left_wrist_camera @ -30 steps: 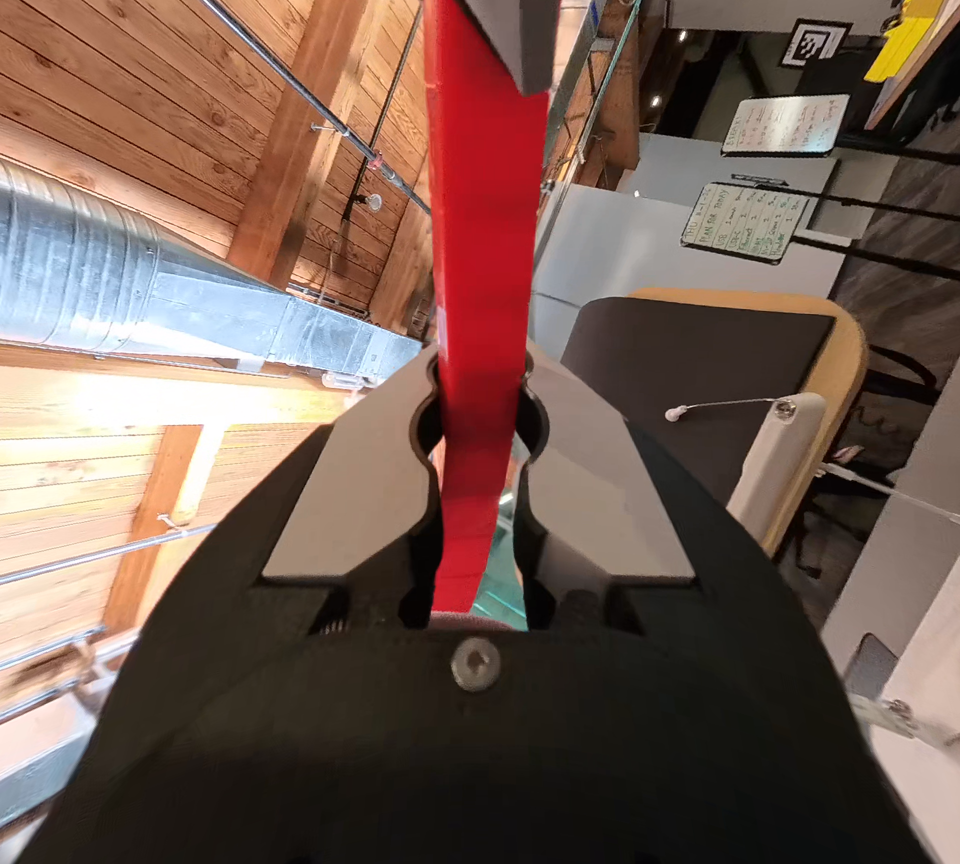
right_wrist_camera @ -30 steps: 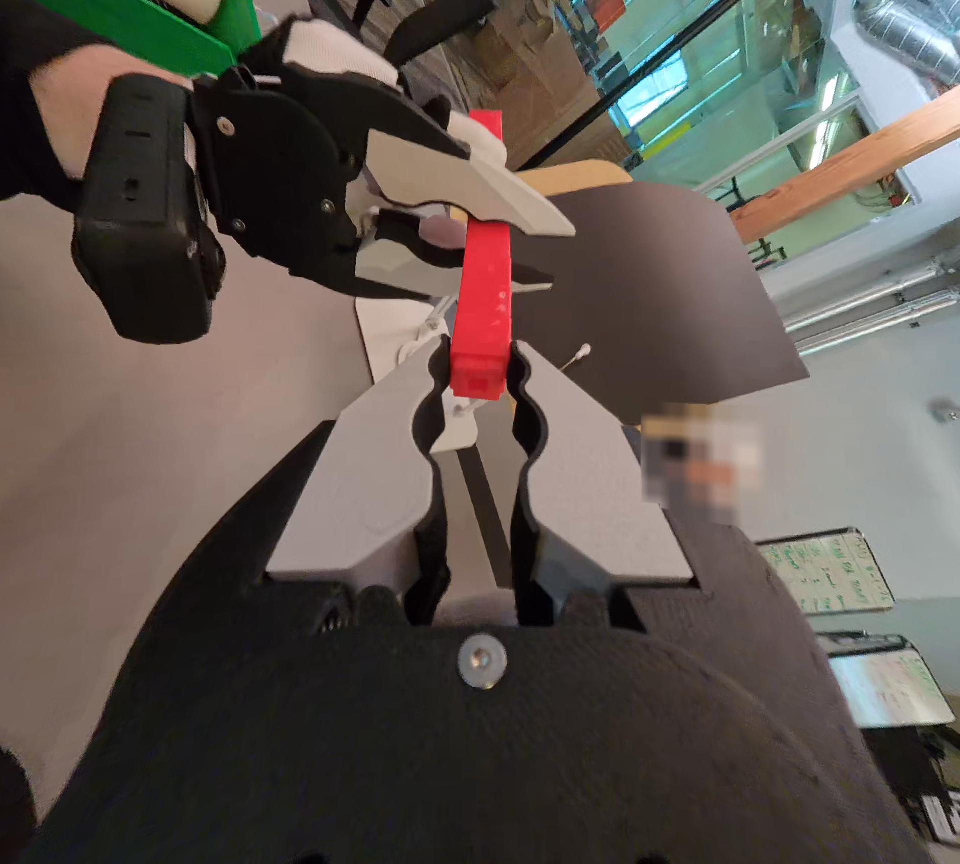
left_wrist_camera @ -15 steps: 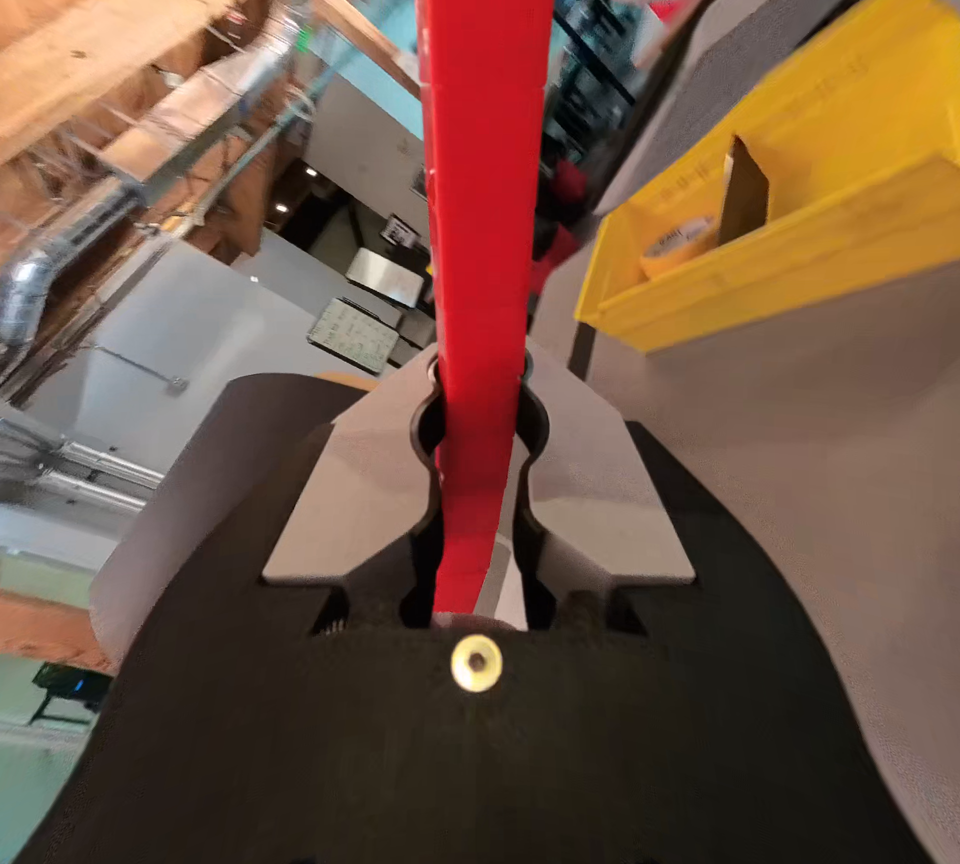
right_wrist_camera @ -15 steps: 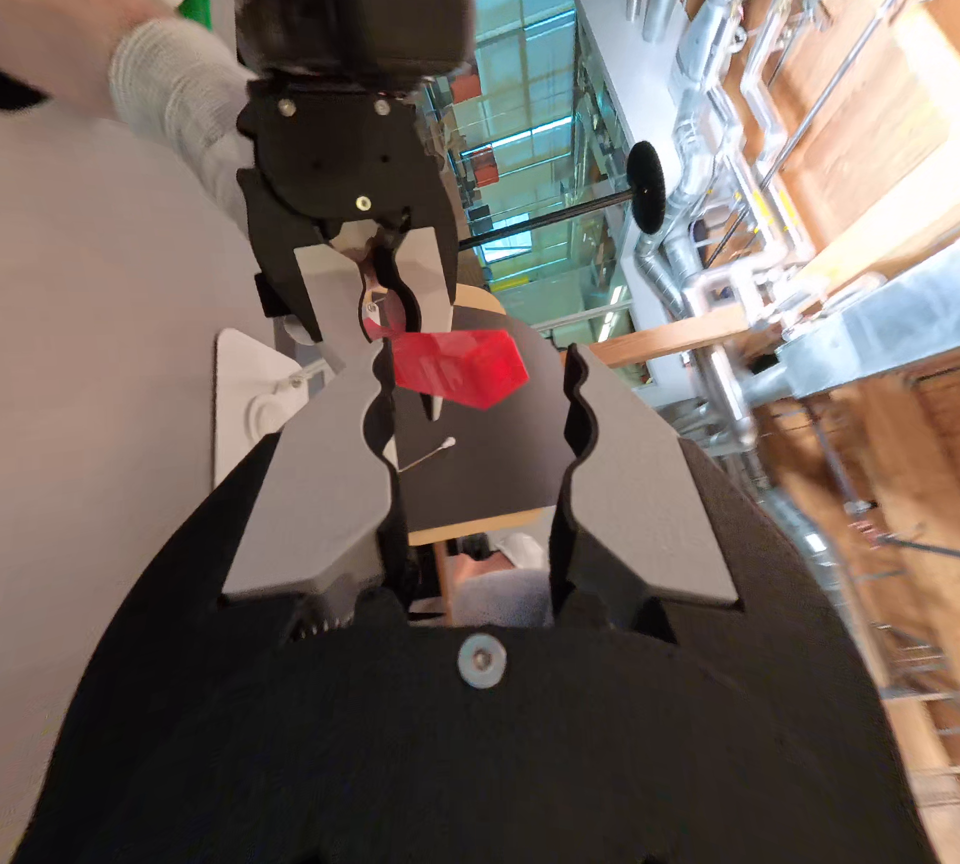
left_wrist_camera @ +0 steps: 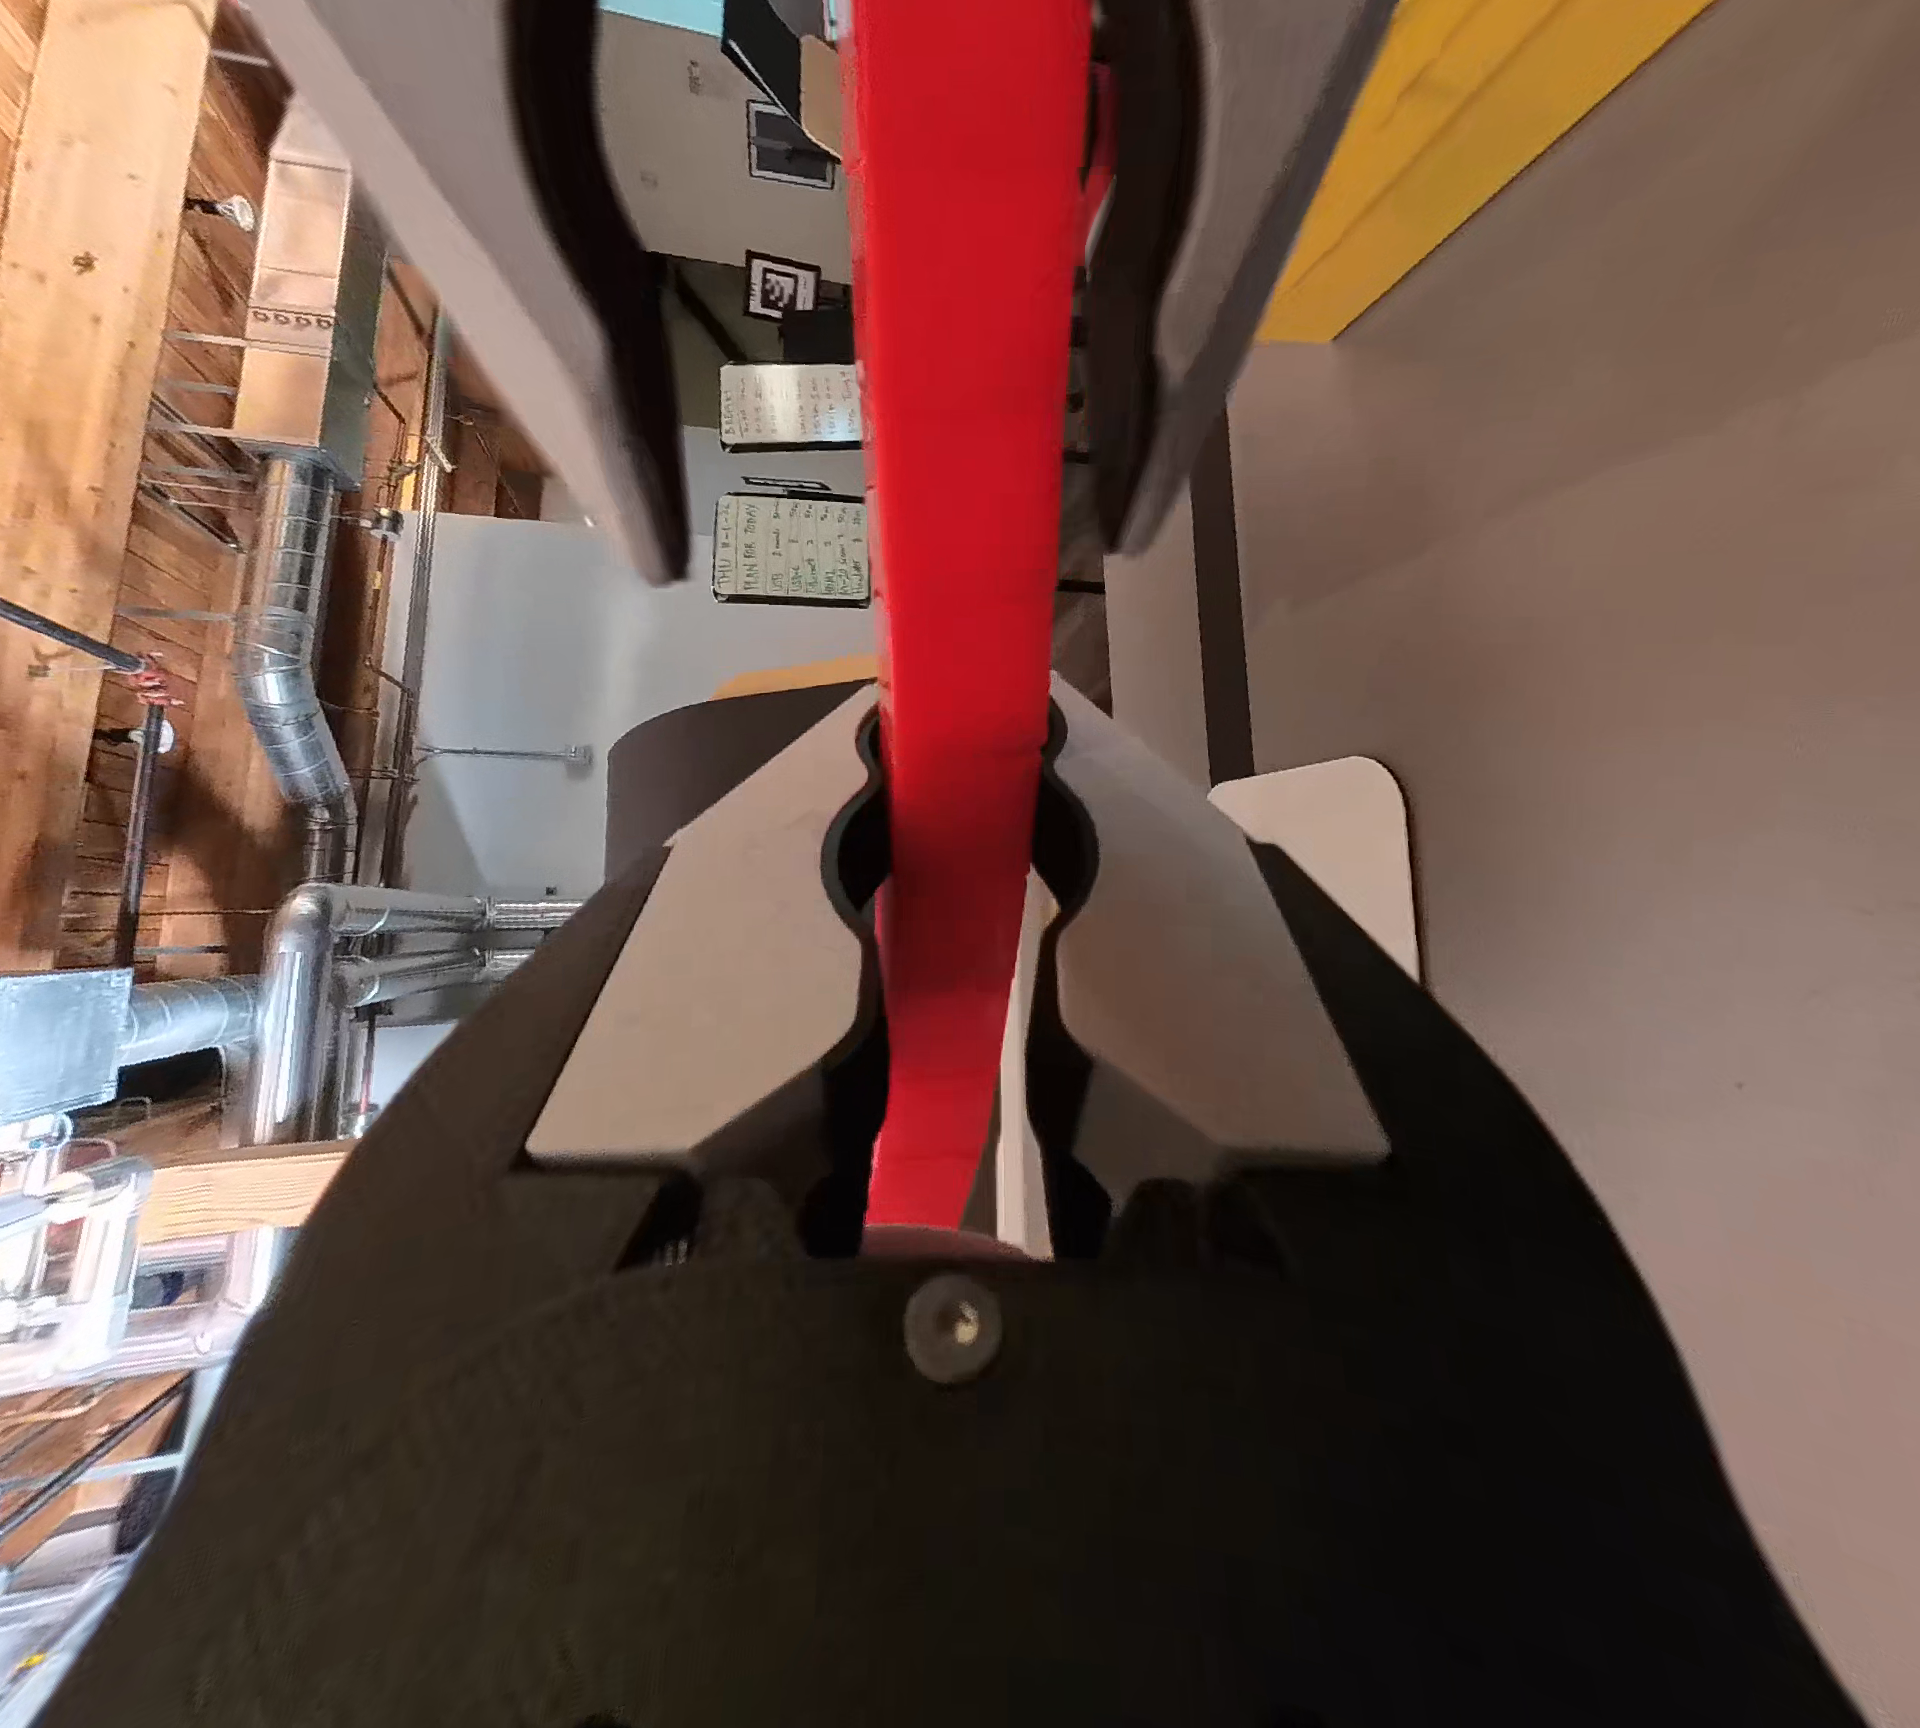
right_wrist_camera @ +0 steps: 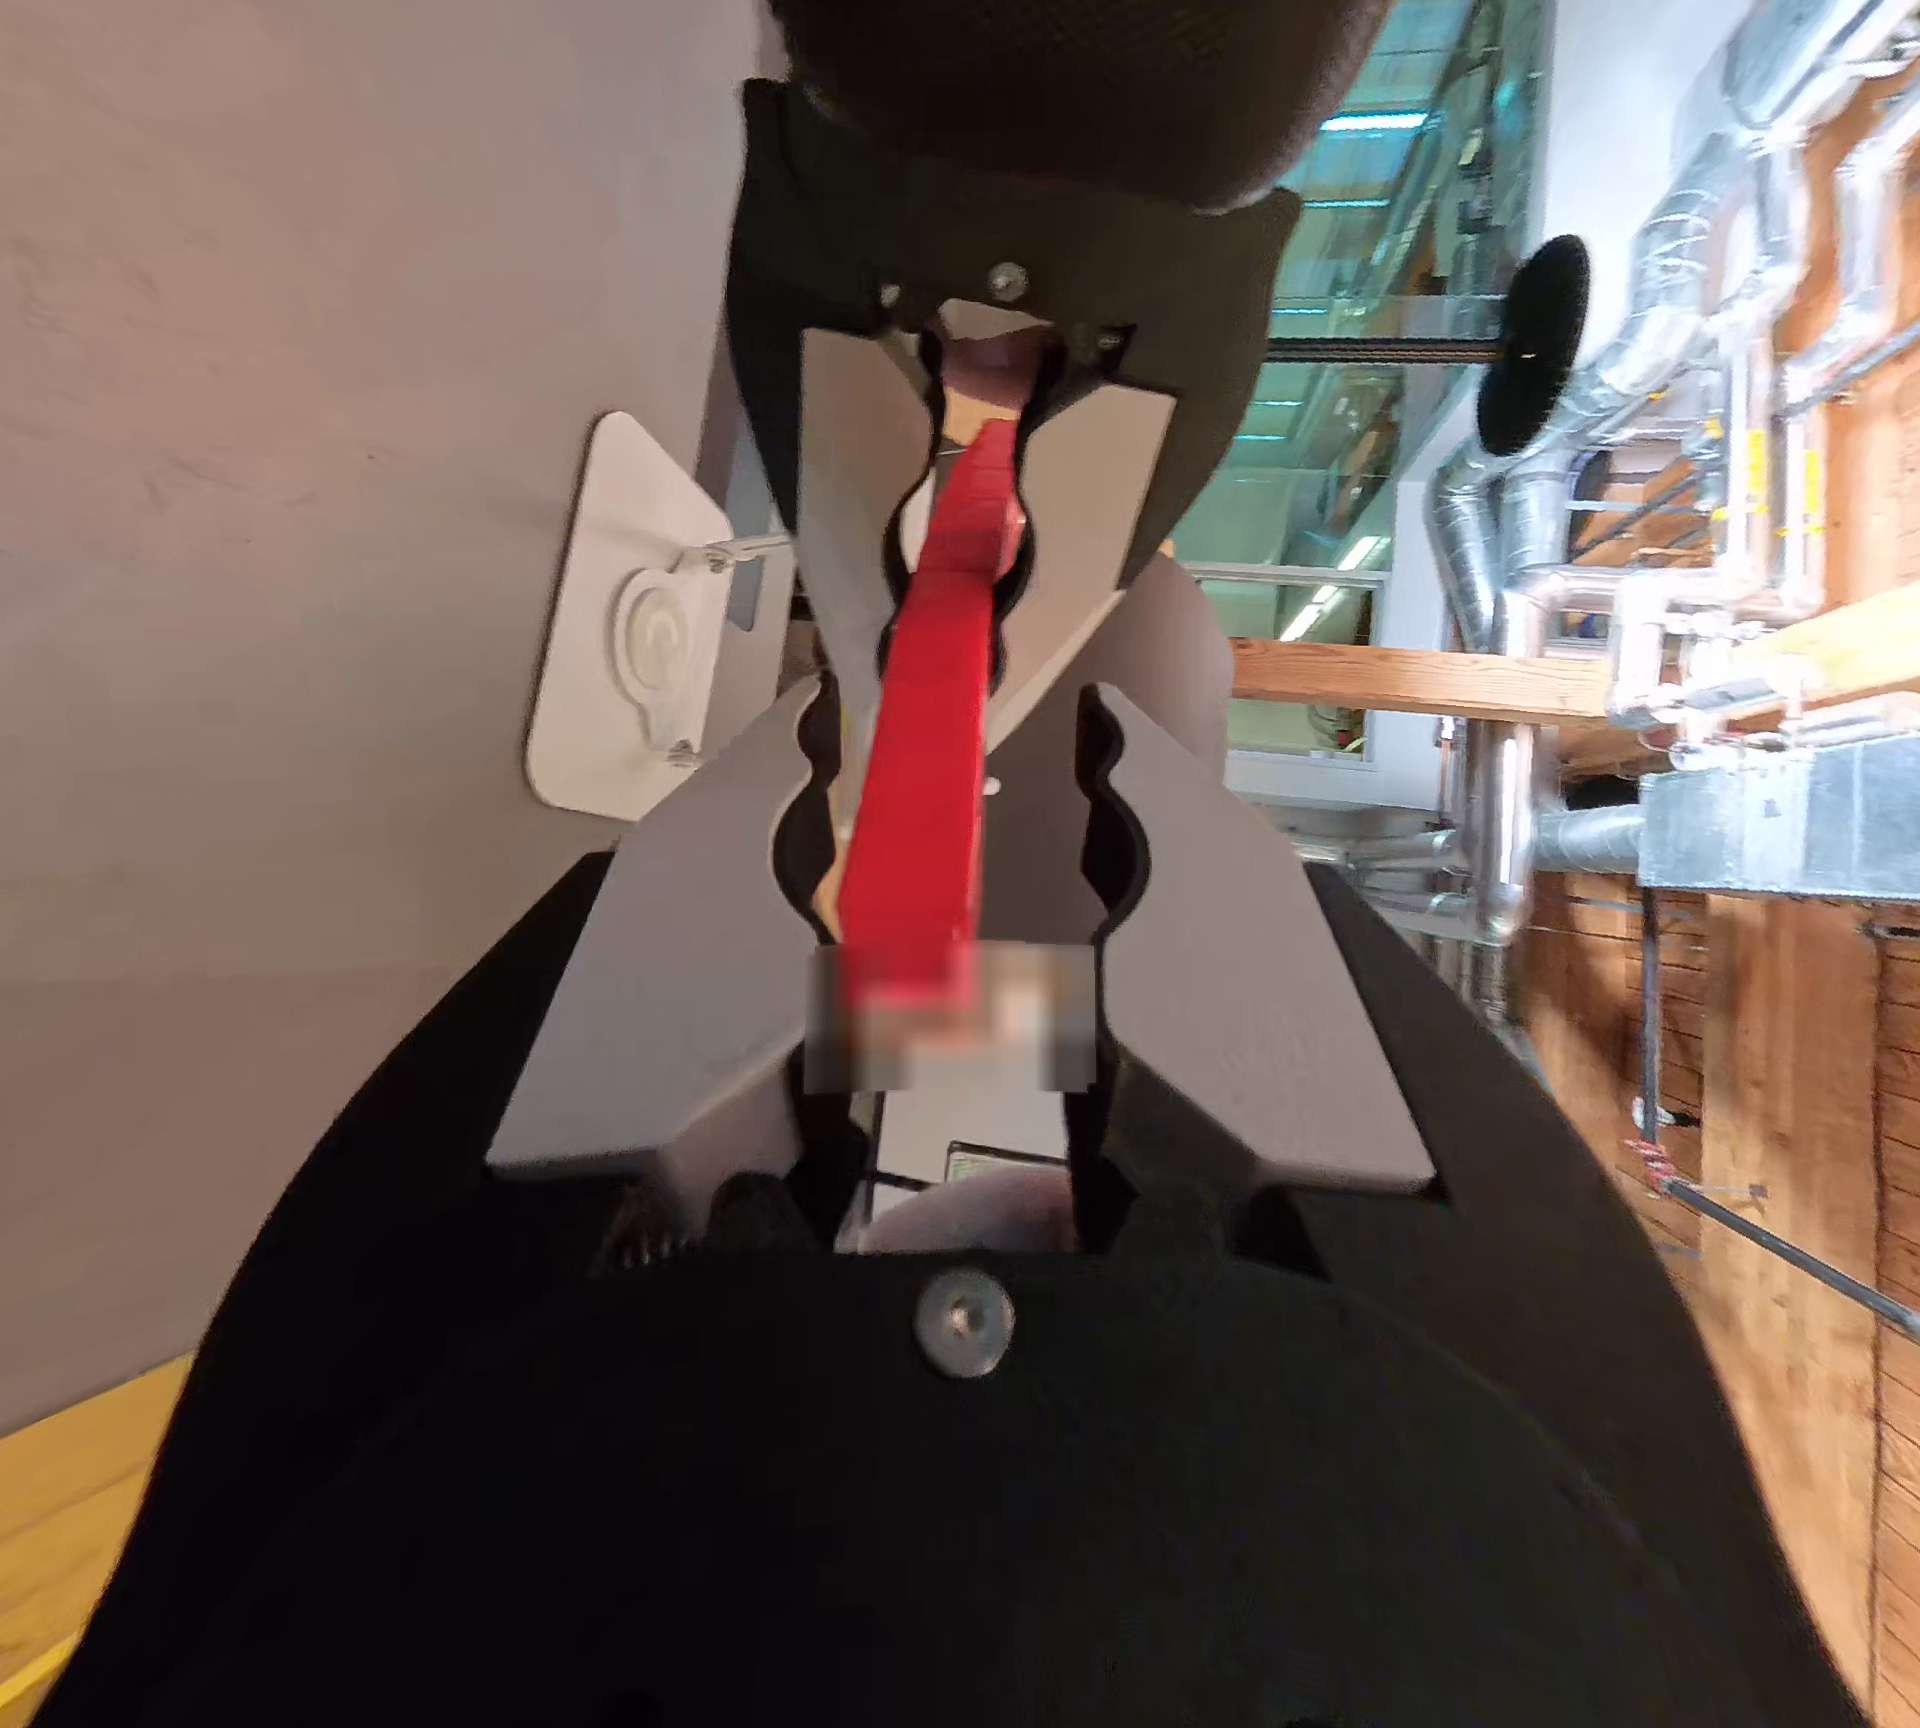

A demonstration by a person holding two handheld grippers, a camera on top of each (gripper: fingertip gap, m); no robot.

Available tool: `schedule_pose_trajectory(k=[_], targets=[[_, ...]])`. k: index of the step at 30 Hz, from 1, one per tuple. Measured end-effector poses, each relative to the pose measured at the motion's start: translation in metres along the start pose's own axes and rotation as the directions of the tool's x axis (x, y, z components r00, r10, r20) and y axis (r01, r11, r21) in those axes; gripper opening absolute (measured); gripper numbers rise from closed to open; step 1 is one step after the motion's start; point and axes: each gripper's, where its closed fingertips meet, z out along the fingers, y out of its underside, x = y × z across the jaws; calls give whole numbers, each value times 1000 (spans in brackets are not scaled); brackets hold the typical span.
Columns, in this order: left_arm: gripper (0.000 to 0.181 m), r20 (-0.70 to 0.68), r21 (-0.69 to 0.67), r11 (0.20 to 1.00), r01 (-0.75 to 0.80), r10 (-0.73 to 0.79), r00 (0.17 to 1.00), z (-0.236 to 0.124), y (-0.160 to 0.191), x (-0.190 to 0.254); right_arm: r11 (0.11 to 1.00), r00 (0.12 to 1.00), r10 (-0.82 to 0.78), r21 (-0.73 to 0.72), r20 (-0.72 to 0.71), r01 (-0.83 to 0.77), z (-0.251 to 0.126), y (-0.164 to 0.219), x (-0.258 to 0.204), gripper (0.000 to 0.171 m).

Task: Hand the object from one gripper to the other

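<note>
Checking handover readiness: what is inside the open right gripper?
The long red plastic bar sits between the right gripper fingers, untouched by either. A mosaic patch hides its near end.

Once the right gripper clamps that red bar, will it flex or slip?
Probably stiff: the red bar juts straight from the left gripper without sagging. Its flat faces should seat against the right gripper, open around it. Its smooth surface might slip under light grip.

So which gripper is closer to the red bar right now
Left. The left gripper is clamped on the red bar, touching it. The right gripper is open, its fingers straddling the bar's free end with gaps on both sides.
</note>
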Motion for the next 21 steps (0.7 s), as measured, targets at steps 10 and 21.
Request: schedule_pose_trajectory(k=[10, 21], targets=[[20, -50, 103, 991, 84, -80, 996, -12, -20, -2, 997, 999, -32, -64, -9, 31, -2, 5, 2, 21], [45, 136, 169, 977, 129, -153, 979, -23, -23, -40, 985, 982, 169, -5, -81, -170, -5, 12, 31, 21]])
